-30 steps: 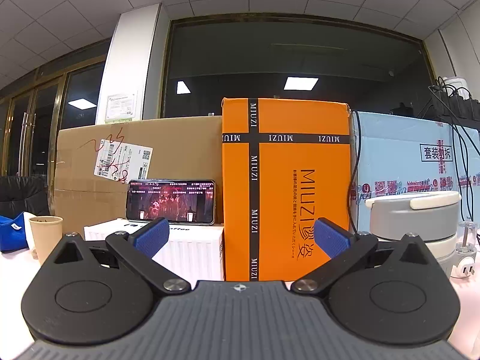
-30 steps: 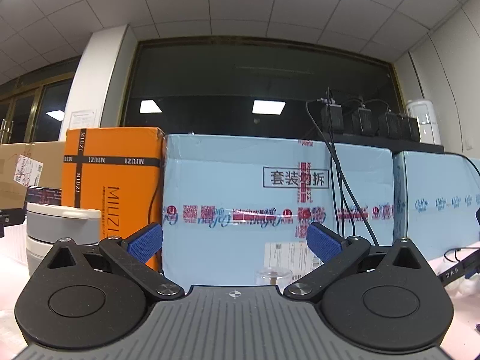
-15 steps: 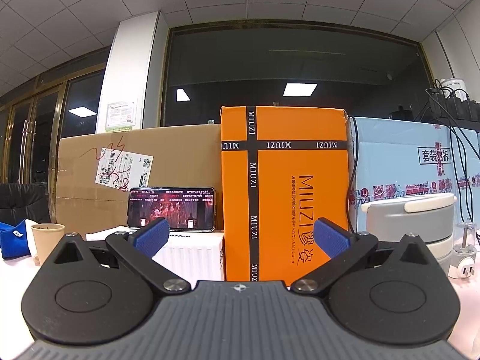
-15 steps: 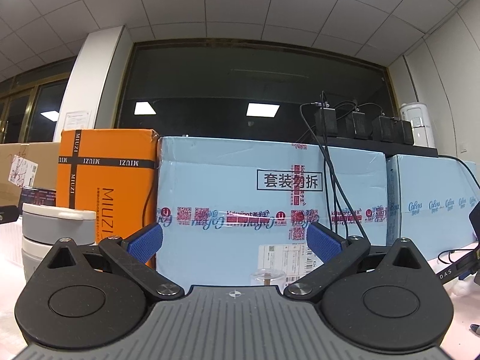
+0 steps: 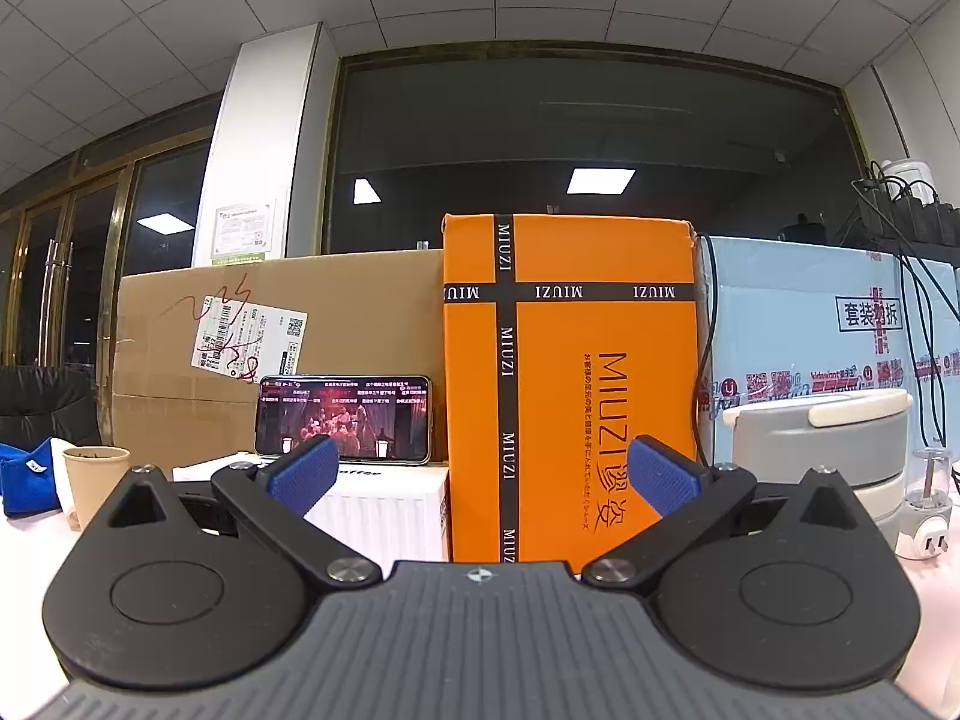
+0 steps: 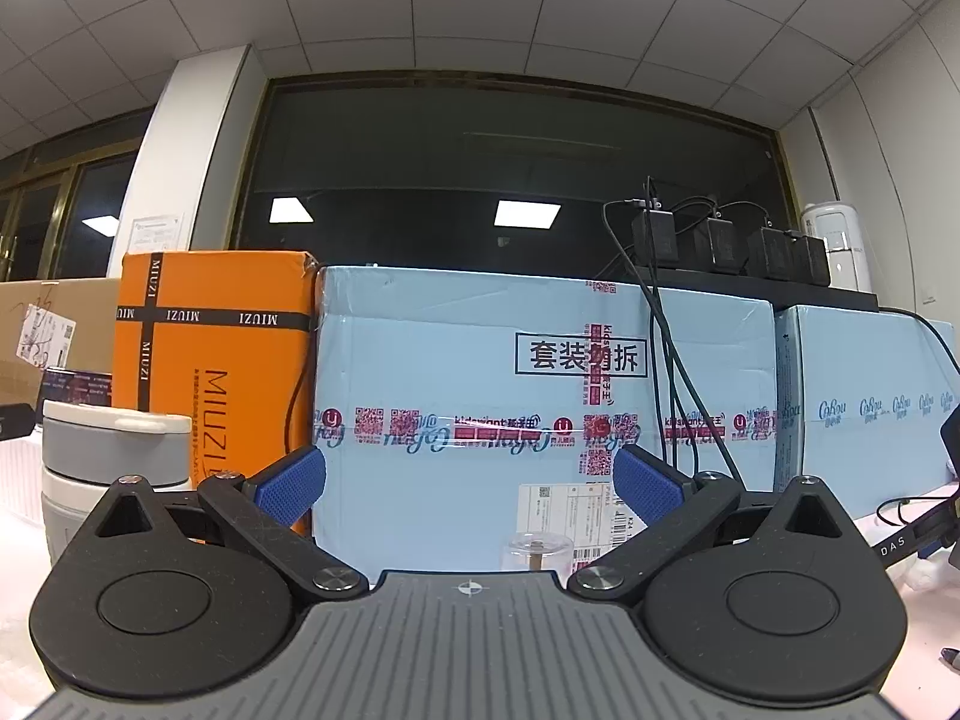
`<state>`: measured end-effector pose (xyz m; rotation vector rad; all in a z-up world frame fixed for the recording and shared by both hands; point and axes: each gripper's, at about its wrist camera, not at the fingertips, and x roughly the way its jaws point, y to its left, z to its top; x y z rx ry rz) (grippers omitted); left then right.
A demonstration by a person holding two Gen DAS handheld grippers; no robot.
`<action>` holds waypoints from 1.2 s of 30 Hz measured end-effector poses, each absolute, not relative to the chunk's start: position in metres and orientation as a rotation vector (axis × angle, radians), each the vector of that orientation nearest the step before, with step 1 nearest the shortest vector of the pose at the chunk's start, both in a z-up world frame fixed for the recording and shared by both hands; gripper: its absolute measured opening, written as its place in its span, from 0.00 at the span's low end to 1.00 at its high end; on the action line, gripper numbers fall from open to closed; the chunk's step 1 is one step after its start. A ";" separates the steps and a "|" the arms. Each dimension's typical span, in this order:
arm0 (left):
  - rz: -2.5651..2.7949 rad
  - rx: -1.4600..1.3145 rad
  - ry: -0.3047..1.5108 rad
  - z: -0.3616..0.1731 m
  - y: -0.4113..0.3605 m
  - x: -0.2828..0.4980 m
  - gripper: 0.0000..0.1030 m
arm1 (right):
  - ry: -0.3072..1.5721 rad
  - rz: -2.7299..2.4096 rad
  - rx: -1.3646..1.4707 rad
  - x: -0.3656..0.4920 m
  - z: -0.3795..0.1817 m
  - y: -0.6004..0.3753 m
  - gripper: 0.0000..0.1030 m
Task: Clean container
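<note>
Grey stacked container (image 5: 819, 450) upright, long axis vertical, both grippers' fingers (image 5: 303, 474) spread, empty

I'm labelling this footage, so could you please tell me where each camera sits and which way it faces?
Left wrist: on the left gripper, low over the table, facing the orange box; only its open fingers show.
Right wrist: on the right gripper, facing the blue carton; its open fingers show.
Shared: orange box, grey container.

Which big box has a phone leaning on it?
The brown cardboard box. The phone leans against it; the orange box and blue box have none.
</note>
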<state>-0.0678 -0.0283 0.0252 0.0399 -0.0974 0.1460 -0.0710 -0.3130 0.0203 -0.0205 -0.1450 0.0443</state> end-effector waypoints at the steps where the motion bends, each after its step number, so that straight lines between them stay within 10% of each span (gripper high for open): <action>1: 0.147 0.041 -0.099 0.025 -0.029 -0.068 1.00 | -0.145 0.045 -0.019 -0.071 0.020 -0.313 1.00; 36: 0.125 0.061 -0.130 0.025 -0.033 -0.074 1.00 | -0.149 0.034 0.007 -0.071 0.019 -0.318 1.00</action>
